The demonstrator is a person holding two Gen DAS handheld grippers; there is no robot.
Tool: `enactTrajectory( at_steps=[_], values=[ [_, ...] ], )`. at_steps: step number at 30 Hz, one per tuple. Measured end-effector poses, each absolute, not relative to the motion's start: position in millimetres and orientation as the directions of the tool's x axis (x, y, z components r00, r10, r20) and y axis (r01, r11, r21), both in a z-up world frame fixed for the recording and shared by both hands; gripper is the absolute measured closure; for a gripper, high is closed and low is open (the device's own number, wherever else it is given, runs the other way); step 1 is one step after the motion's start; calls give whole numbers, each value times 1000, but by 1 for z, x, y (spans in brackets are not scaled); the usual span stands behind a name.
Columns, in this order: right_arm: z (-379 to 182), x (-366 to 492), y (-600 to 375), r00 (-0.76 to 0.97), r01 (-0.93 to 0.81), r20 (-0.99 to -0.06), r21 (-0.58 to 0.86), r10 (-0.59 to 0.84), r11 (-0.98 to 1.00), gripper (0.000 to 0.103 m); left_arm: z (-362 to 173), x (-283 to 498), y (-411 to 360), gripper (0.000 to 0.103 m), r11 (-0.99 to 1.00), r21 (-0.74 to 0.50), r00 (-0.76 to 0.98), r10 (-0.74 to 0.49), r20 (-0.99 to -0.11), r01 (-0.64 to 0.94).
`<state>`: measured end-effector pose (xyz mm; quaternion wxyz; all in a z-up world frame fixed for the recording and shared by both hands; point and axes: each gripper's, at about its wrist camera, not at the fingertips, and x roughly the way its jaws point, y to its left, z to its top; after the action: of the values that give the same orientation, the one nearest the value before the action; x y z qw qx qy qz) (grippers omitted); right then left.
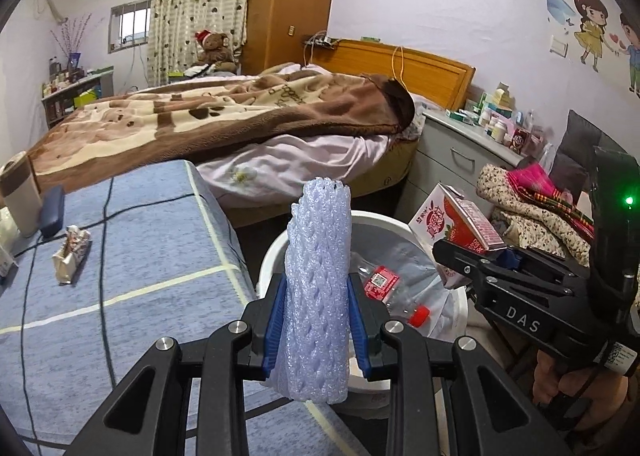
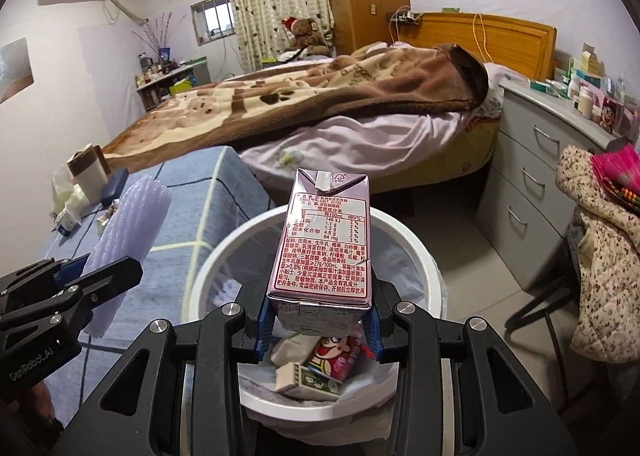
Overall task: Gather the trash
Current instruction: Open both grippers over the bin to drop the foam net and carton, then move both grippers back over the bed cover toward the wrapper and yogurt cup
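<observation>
Foam sleeve: a pale lilac foam net sleeve [image 1: 318, 292] stands upright between the blue pads of the left gripper [image 1: 316, 330], which pinch it at its lower half.
Left gripper: narrow, closed on the foam sleeve; it is over the near rim of the white trash bin [image 1: 272, 256], at the corner of the blue-covered table [image 1: 132, 256].
Milk carton: a pink strawberry milk carton [image 2: 324, 244] stands upright in the right gripper [image 2: 318, 330], its printed side toward the camera.
Right gripper: narrow, pads clamped on the carton's lower end; it is directly above the bin's mouth.
Trash bin: lined with a clear bag; under the carton lie a small green-and-white box [image 2: 308, 378] and a red cartoon packet [image 2: 338, 354]; beyond the foam sleeve lies a clear bottle with a red cap [image 1: 418, 315].
Table: a crumpled wrapper [image 1: 72, 258] lies to the left of the left gripper, well apart.
</observation>
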<state>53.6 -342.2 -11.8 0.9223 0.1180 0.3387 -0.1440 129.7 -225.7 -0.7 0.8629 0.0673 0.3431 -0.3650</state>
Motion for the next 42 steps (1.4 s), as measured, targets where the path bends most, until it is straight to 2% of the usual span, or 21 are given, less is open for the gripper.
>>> enactTrajectory(
  at_steps=[4, 14, 17, 18, 19, 21, 32, 42],
  values=[
    [-17, 55, -347, 715, 356, -674, 120, -188, 927, 65, -5, 132, -235, 73, 718, -115, 493, -575, -653, 686],
    [-26, 60, -358, 686, 377, -702, 119, -191, 919, 65, -16, 148, -251, 73, 703, -167, 440, -594, -674, 692],
    [-28, 62, -359, 677, 382, -710, 114, -193, 917, 64, -18, 152, -253, 70, 704, -172, 441, -595, -672, 689],
    [-28, 62, -358, 675, 382, -711, 108, -197, 918, 55, -18, 152, -252, 67, 702, -175, 437, -598, -672, 690],
    [-28, 62, -357, 674, 381, -710, 102, -201, 919, 41, -18, 152, -252, 61, 701, -176, 437, -599, -671, 691],
    [-26, 61, -357, 679, 385, -703, 98, -210, 917, 36, -19, 154, -250, 55, 707, -178, 442, -596, -671, 684],
    [-21, 63, -353, 688, 392, -693, 106, -215, 914, 36, -13, 159, -230, 52, 729, -190, 466, -591, -658, 657],
    [-7, 71, -327, 753, 326, -636, 142, -167, 935, 36, 1, 162, -180, 52, 779, -182, 541, -563, -625, 600]
  ],
)
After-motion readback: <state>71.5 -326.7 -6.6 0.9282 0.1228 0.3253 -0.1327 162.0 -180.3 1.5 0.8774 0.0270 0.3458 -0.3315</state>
